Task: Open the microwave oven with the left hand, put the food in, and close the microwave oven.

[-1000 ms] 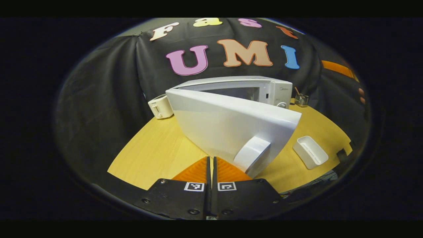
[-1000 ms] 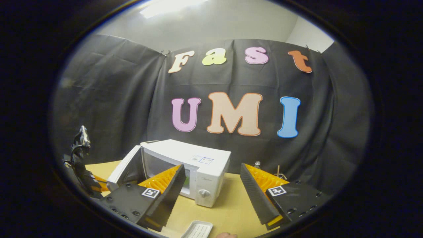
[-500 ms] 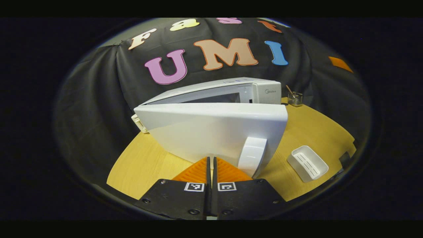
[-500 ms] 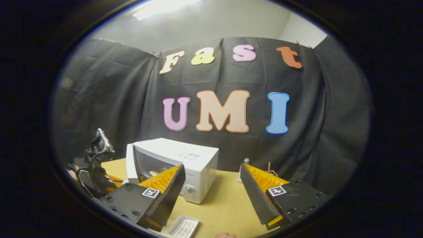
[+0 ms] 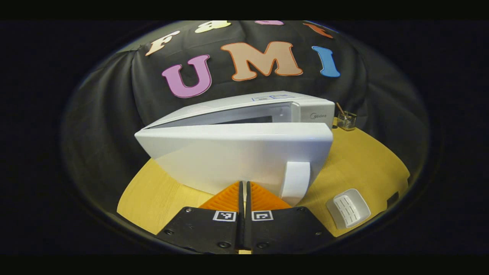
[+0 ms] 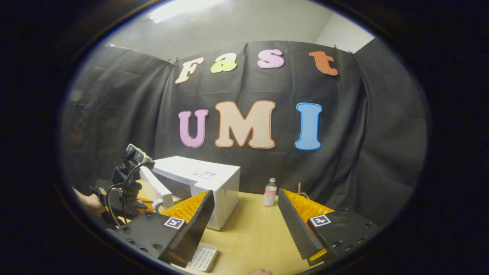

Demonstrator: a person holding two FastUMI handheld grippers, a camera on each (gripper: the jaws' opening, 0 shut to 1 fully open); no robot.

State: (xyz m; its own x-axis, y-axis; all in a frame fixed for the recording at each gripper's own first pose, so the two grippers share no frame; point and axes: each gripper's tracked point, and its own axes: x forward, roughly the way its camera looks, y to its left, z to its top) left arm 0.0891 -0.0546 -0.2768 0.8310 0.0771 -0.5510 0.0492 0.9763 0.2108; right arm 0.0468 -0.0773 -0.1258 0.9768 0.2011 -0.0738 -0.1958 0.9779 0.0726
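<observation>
The white microwave [image 5: 267,105] stands on the yellow table [image 5: 363,152], its door [image 5: 229,156] ajar with a narrow gap to the body. My left gripper [image 5: 243,184] is shut with nothing in it, its tips against the door's outer face just left of the white handle [image 5: 295,181]. In the right gripper view the microwave [image 6: 208,181] sits at the left, and the left gripper [image 6: 128,183] and a hand [image 6: 89,204] are at the door [image 6: 154,185]. My right gripper [image 6: 244,193] hangs open and empty above the table. The oven's inside is hidden.
An empty white tray [image 5: 348,208] lies on the table right of the door and shows as the tray [image 6: 202,256] under my right gripper. A small glass jar [image 5: 346,120] with a stick stands right of the microwave. A small bottle [image 6: 270,192] stands near the back wall.
The door has swung from wide open to nearly against the oven, with the shut left gripper following it. The right gripper has shifted so the microwave sits farther left in its view.
</observation>
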